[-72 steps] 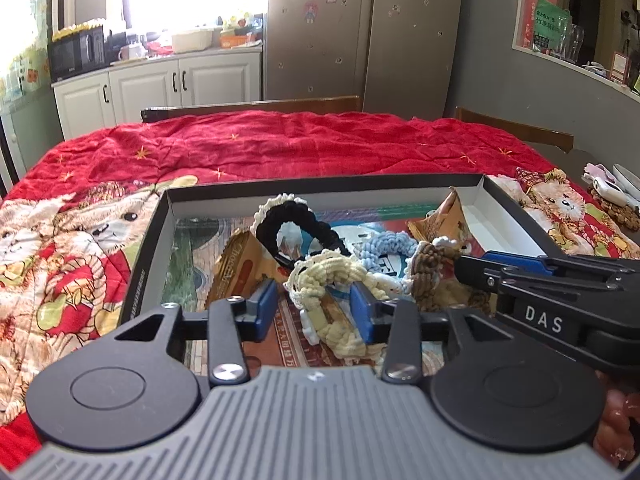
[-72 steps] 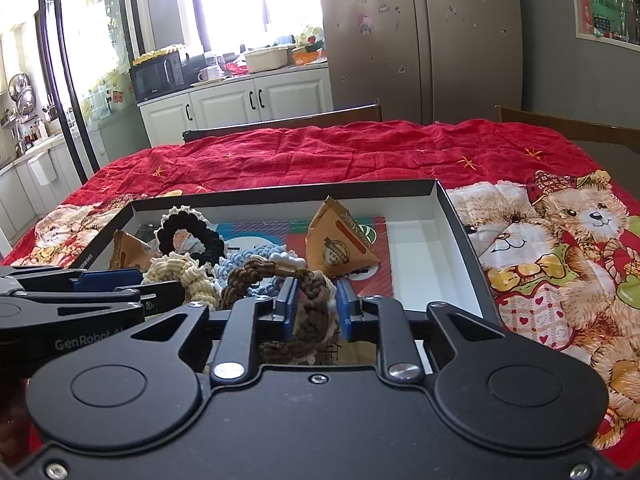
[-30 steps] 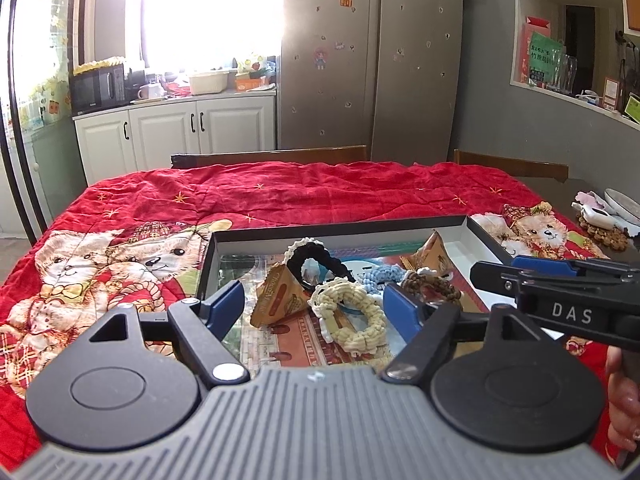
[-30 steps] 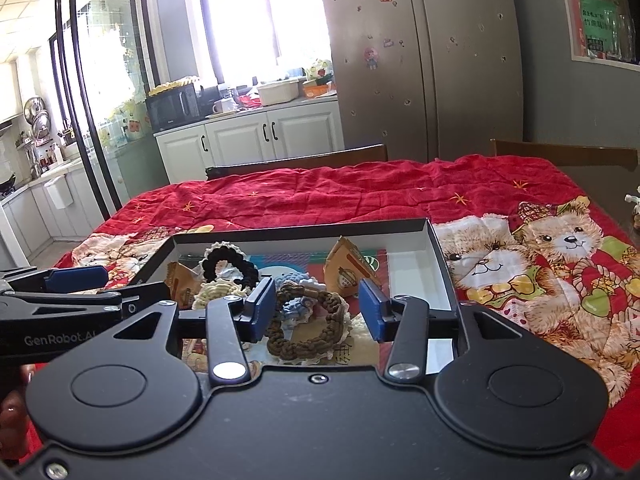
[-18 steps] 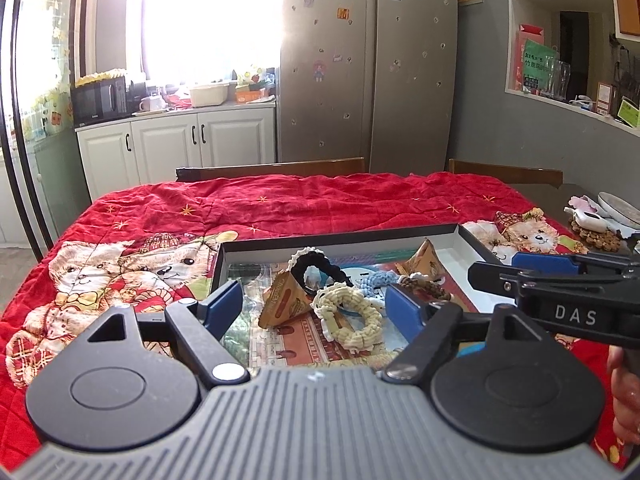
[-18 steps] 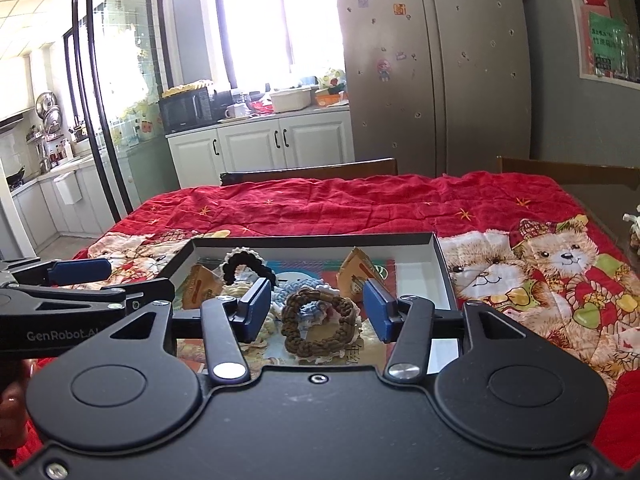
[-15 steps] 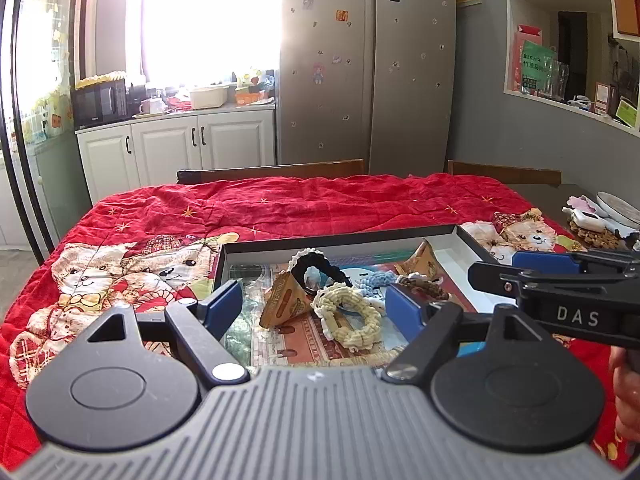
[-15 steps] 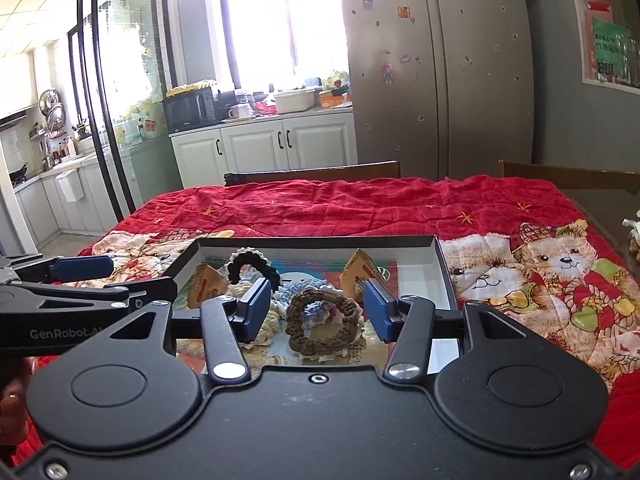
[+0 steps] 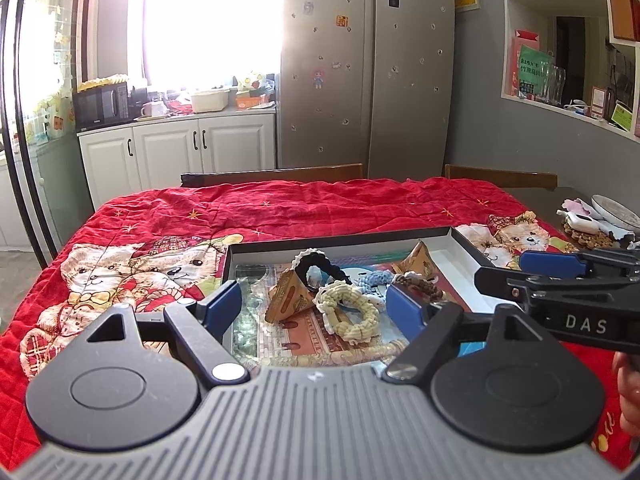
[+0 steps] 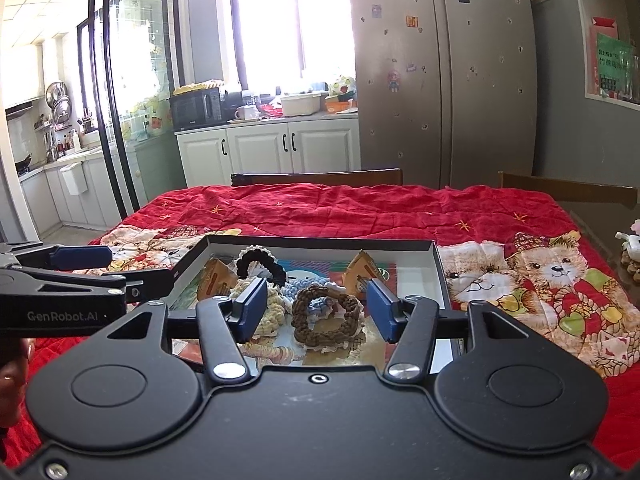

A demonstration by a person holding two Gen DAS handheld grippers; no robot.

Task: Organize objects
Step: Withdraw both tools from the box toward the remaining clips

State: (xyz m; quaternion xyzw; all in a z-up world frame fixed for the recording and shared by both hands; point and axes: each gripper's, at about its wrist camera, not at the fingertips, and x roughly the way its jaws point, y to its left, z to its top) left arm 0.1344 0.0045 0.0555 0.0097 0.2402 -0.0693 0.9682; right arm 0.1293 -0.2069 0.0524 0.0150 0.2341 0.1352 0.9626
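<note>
Both grippers released above the shallow black box [image 10: 439,276] on the red bear-print quilt [image 10: 360,208].

Left gripper [image 9: 314,308]: jaws wide, empty. Right gripper [image 10: 316,308]: jaws have just been opening, nothing pinched. In box: brown braided scrunchie [image 10: 324,318], cream one [image 9: 348,310], black one [image 10: 260,266], blue one [image 10: 300,286], clustered and touching; two tan paper packets [image 9: 290,298] beside them.

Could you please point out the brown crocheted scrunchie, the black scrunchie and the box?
brown crocheted scrunchie [image 10: 326,316], right wrist view, lower braid.
black scrunchie [image 10: 259,265], right wrist view, top arc.
box [image 10: 439,276], right wrist view, right wall.
</note>
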